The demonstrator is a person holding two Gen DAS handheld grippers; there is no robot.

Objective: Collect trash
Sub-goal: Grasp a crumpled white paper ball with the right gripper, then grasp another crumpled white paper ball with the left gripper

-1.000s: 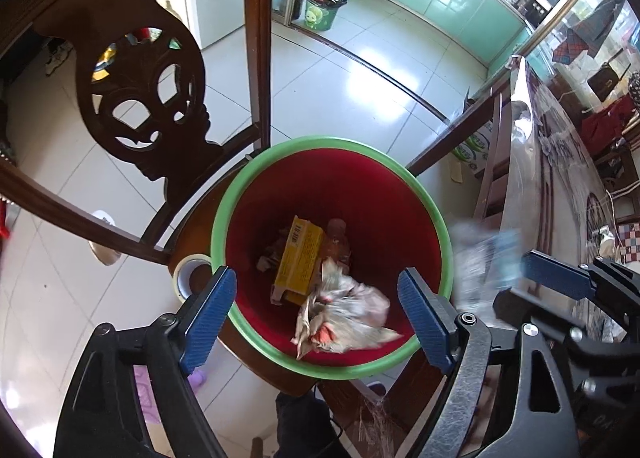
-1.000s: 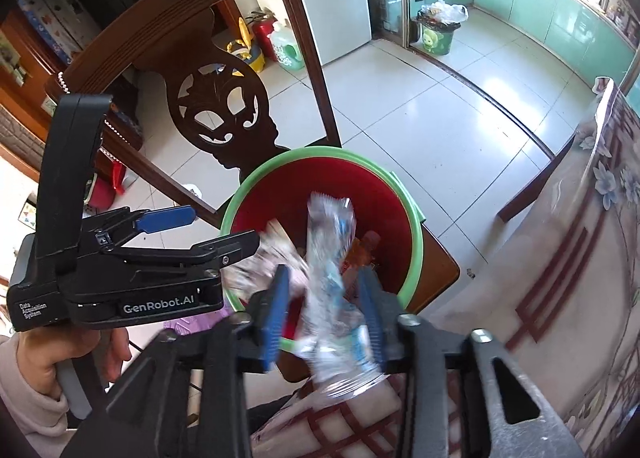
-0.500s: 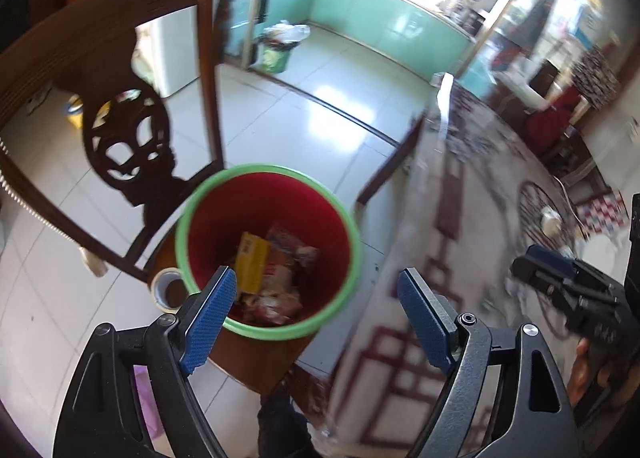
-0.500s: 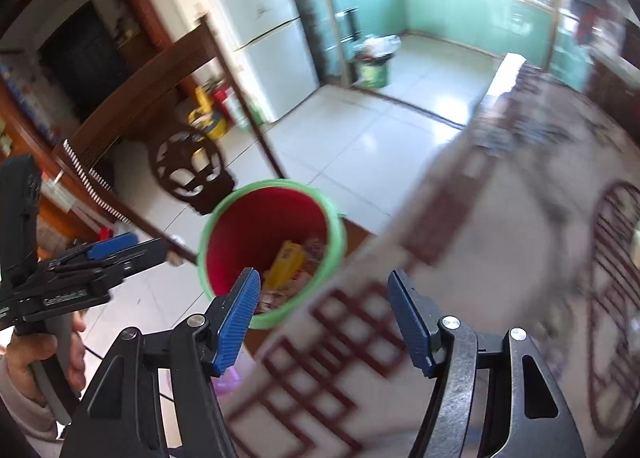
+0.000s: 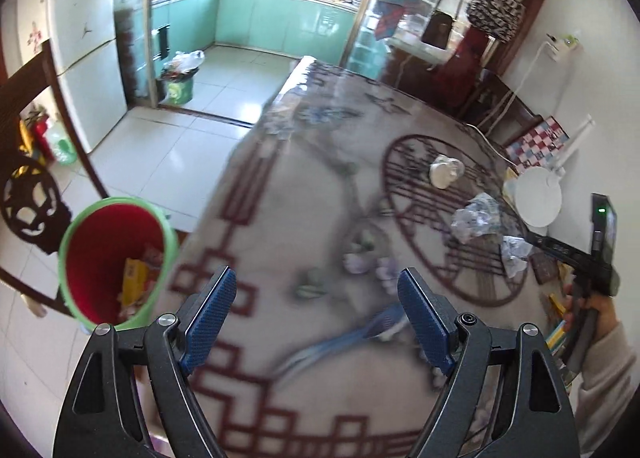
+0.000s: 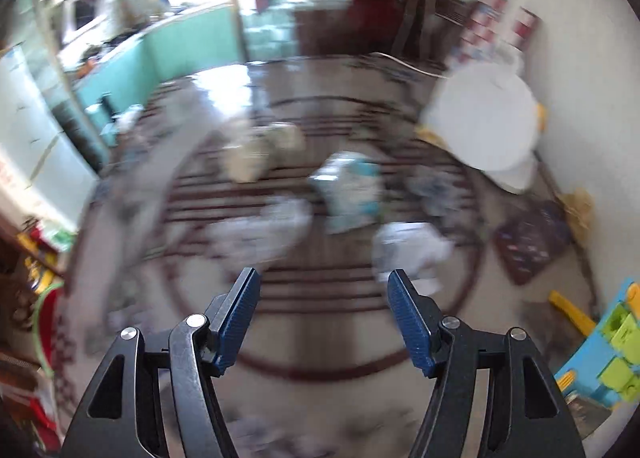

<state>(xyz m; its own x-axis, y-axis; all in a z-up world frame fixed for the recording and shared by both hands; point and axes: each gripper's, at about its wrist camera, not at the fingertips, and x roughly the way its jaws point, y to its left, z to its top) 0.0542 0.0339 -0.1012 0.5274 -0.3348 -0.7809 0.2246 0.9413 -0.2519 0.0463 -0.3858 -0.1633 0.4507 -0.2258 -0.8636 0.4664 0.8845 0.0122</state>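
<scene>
The red bin point(image 5: 105, 254) with a green rim stands at the table's left edge and holds a yellow box and wrappers; only its rim point(image 6: 40, 322) shows in the right wrist view. My left gripper point(image 5: 316, 306) is open and empty above the patterned table point(image 5: 280, 217). My right gripper point(image 6: 322, 306) is open and empty over the table's round pattern. Crumpled plastic trash point(image 5: 478, 219) lies at the table's right, and a crumpled paper point(image 5: 514, 254) beside it. In the blurred right wrist view, a blue-white wrapper point(image 6: 352, 189) and white crumpled pieces point(image 6: 408, 250) lie just ahead of the fingers.
A blue toothbrush-like item point(image 5: 344, 338) lies on the table between the left fingers. A small jar point(image 5: 444, 171), a white round object point(image 5: 538, 197) and a dark wallet-like item point(image 6: 528, 246) are on the table. A carved wooden chair point(image 5: 32, 201) stands behind the bin.
The right gripper let its plastic wrapper go into the bin and opened. Both grippers have swung right, away from the bin and over the table.
</scene>
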